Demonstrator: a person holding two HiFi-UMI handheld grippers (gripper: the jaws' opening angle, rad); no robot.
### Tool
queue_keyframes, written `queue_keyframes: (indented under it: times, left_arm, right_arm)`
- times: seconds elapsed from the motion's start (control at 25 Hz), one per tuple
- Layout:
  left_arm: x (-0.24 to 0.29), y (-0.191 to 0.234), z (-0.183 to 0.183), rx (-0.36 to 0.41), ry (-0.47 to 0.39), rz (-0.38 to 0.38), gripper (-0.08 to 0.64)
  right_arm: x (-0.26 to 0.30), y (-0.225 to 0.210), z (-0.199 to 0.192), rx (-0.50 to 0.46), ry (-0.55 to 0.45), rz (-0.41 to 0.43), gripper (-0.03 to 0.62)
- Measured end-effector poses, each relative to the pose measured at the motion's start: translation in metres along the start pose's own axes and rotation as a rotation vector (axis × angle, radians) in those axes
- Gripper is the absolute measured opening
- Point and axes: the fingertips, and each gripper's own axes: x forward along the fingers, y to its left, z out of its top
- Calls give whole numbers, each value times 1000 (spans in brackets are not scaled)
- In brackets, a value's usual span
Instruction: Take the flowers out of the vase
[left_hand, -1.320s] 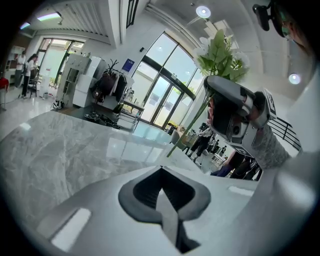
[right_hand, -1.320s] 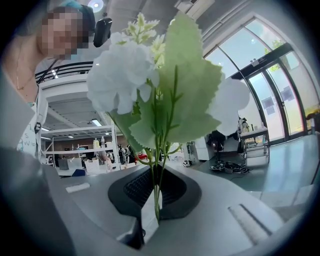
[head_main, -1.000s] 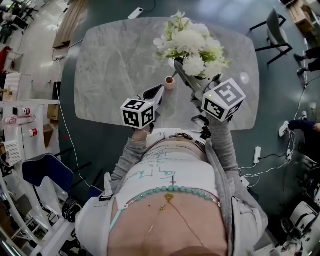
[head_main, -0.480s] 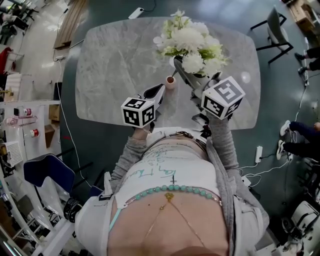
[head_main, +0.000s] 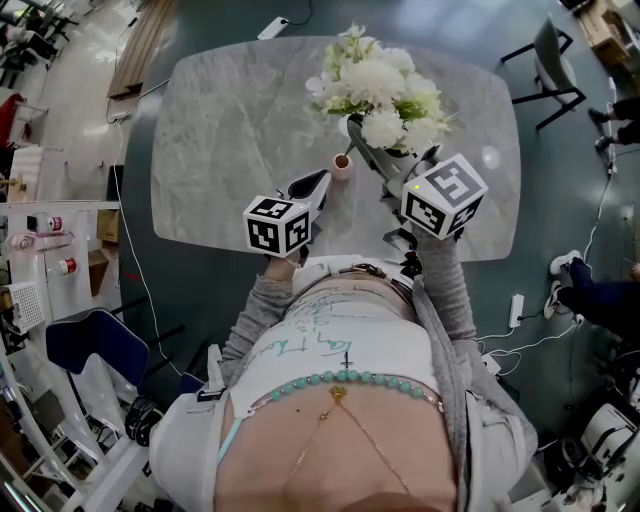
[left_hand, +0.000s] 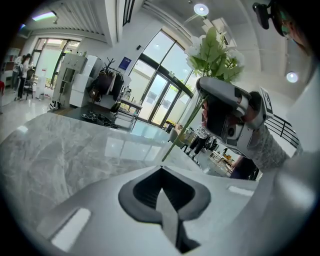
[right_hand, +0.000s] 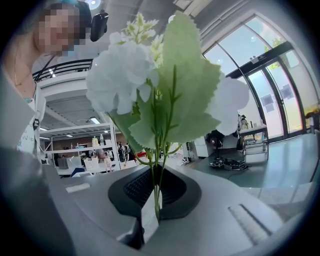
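Hardly anything has moved since the earlier frames: both grippers keep their places, and only a bystander's legs (head_main: 590, 295) at the right edge of the head view have slid lower. The grey marbled tabletop (head_main: 230, 130) fills the upper half of that view. The flowers (head_main: 380, 80), white blooms with green leaves, stand in its upper middle, above the tabletop. The right gripper (head_main: 356, 128) reaches up-left under them, and in its own view its fingers pinch the thin green stems, with the blooms rising straight above. The left gripper (head_main: 322, 178) points up-right at centre, its fingers pressed together on nothing. The small pink vase (head_main: 341, 166) stands on the tabletop between the two grippers, just below the blooms. Whether any stem end is in it cannot be told.
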Motion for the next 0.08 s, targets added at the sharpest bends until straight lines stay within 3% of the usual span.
queue_keyframes:
  times: [0.08]
  left_arm:
    - [0, 1, 0, -2, 2, 0, 0]
  right_arm:
    - [1, 0, -1, 0, 3, -1, 34]
